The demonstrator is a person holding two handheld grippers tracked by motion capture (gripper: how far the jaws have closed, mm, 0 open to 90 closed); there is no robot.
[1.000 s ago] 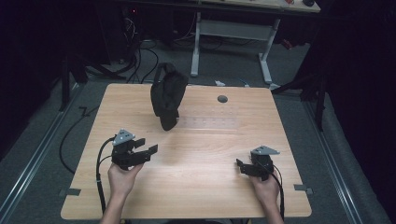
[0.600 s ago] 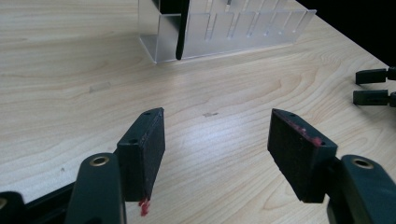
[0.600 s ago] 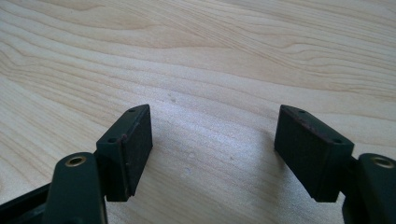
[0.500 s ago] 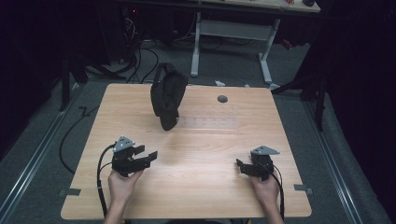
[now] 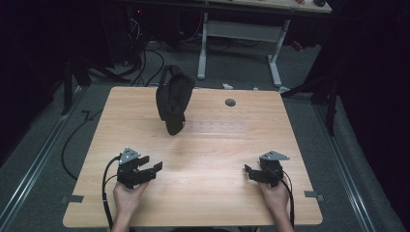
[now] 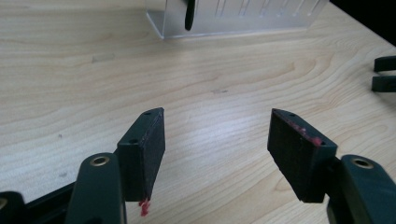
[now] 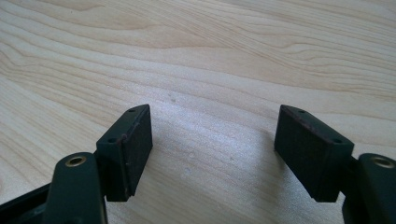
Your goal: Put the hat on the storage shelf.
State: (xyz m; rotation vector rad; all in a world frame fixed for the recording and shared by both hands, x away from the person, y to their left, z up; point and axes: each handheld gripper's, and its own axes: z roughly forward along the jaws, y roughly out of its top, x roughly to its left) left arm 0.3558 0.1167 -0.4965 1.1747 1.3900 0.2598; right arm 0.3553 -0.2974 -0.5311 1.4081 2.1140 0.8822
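From above: a wooden table (image 5: 203, 145), light brown, with a black bag (image 5: 173, 99) standing up near the far left part, tall and a bit floppy. Right beside the bag, a clear see-through rack (image 5: 217, 126), hard to make out from here, maybe just touching the bag. Near the front left edge, the left gripper (image 5: 155, 168) in the left hand (image 5: 126, 199), jaws apart, nothing between them, pointed toward the middle of the table. Near the front right edge, the right gripper (image 5: 247, 172) in the right hand (image 5: 273, 193), jaws apart too, also holding nothing, well apart from the left one and from the bag. From the left gripper view: two black pads (image 6: 147, 149) standing wide apart over bare wood, a bit of red stuff on their edges, nothing in the gap. Far ahead at the top, the clear rack (image 6: 233, 18) with a dark strip of the bag (image 6: 189, 14) hanging in front of it. At the right edge, the other gripper's jaw tips (image 6: 385, 74). From the right gripper view: two black pads (image 7: 133, 144) wide apart, low over the wood grain, nothing pinched.
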